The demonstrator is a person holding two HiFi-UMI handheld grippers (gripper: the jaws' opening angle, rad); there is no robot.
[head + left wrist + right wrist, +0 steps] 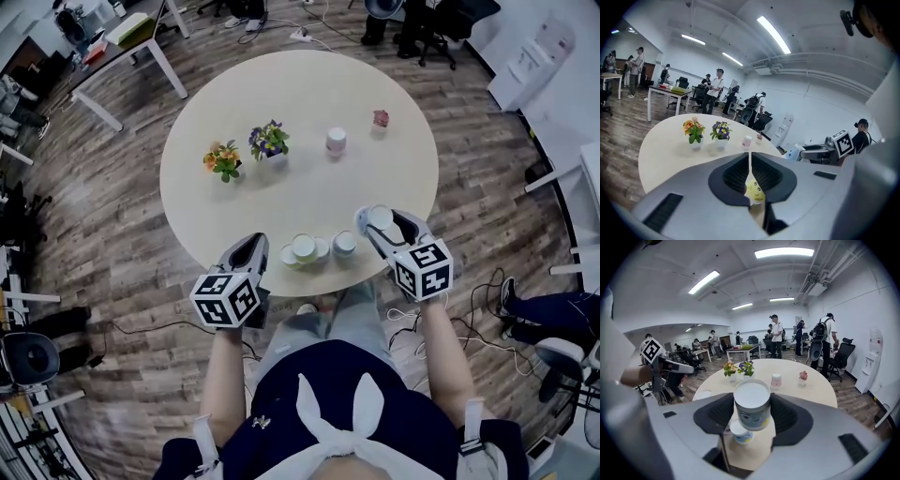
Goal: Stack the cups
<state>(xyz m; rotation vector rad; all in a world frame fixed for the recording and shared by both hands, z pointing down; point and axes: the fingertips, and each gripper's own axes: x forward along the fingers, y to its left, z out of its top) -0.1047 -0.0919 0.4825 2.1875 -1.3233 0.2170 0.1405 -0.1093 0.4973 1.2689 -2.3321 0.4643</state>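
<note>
Near the front edge of the round table (375, 169) stands a cluster of white cups (303, 248), with one more cup (344, 244) just to their right. My right gripper (378, 221) is shut on a white cup with a blue print (751, 405), lifted above the table. Under it, on the table, sits another small cup (740, 432). My left gripper (259, 244) hangs just left of the cluster with its jaws shut and nothing between them. In the left gripper view a yellow cup with a face (754, 191) shows below the left gripper (749, 161).
Two small flower pots (224, 161) (269, 141), a pink-and-white cup (336, 141) and a tiny pink plant (380, 118) stand further back on the table. Desks, chairs and people fill the room around. A person's legs are close to the table's near edge.
</note>
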